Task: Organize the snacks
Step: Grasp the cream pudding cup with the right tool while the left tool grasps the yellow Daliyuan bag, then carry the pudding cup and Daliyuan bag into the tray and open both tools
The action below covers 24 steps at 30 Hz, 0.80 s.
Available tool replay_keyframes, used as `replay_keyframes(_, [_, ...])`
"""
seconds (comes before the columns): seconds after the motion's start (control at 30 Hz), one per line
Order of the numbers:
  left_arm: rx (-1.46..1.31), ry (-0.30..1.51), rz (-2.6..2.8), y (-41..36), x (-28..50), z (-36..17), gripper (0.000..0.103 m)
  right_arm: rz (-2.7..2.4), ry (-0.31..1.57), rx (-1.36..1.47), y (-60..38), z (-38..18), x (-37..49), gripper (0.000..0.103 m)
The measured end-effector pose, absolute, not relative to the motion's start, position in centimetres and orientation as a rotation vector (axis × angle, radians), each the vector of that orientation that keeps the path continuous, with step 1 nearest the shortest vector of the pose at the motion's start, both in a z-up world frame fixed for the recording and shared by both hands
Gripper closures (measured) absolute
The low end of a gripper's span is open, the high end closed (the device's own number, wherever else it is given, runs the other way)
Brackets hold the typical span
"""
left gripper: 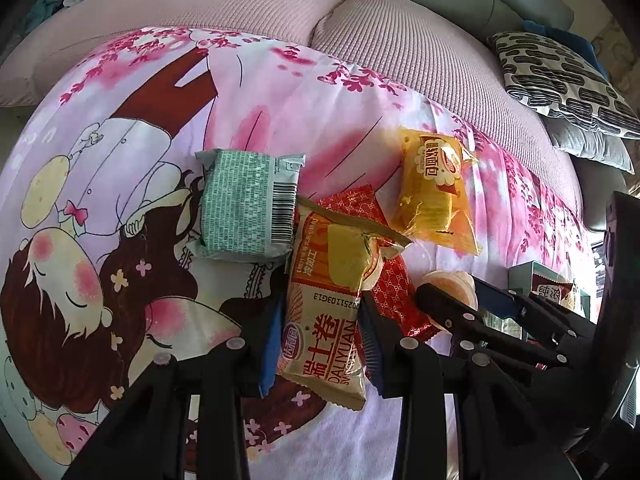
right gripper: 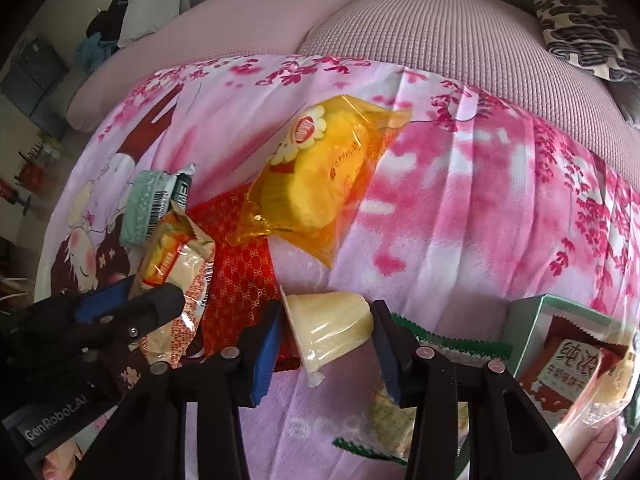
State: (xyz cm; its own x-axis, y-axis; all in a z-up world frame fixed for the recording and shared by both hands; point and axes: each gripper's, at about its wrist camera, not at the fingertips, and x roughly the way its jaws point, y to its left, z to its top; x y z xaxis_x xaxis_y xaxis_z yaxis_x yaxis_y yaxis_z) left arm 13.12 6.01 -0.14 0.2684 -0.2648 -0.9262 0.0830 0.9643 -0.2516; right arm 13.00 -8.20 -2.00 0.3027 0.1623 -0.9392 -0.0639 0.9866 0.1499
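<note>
My left gripper point(left gripper: 322, 340) is shut on a beige and orange Swiss roll packet point(left gripper: 320, 276), with a blue pad against each long side. The right wrist view shows that gripper point(right gripper: 140, 294) at the left, with the packet point(right gripper: 180, 264) sticking up out of it. My right gripper point(right gripper: 328, 340) is shut on a pale jelly cup point(right gripper: 332, 324) that lies on its side between the pads. In the left wrist view the right gripper point(left gripper: 456, 294) is at the right, with the cup point(left gripper: 444, 280) in its tips. A green packet point(left gripper: 248, 208), a red packet point(left gripper: 384, 280) and a yellow bread packet point(left gripper: 436, 196) lie on the pink blanket point(left gripper: 280, 100).
A light green box point(right gripper: 532, 332) holding several snacks stands at the lower right. A green-edged packet point(right gripper: 440, 340) lies under the right gripper. Pink sofa cushions point(left gripper: 420, 40) rise behind the blanket, with a black-and-white pillow point(left gripper: 560, 80) at the far right.
</note>
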Motion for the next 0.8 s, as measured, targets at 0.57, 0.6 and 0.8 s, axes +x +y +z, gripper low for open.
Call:
replay_keyframes(0.57, [-0.159,1.256,-0.23,5.6,12.7,1.5,0.068,0.088,1.128,0.222,-9.6,0.1,10.0,0.062])
replay_keyframes(0.6, [-0.161,1.251,-0.228,5.6,12.6,1.7,0.068,0.084,1.123,0.23,-9.6,0.2,9.8,0.062])
replay_keyframes(0.8, [-0.163,1.223,-0.233,5.6,12.0,2.8,0.068,0.059,1.053,0.268,-10.3,2.5,7.7,0.062])
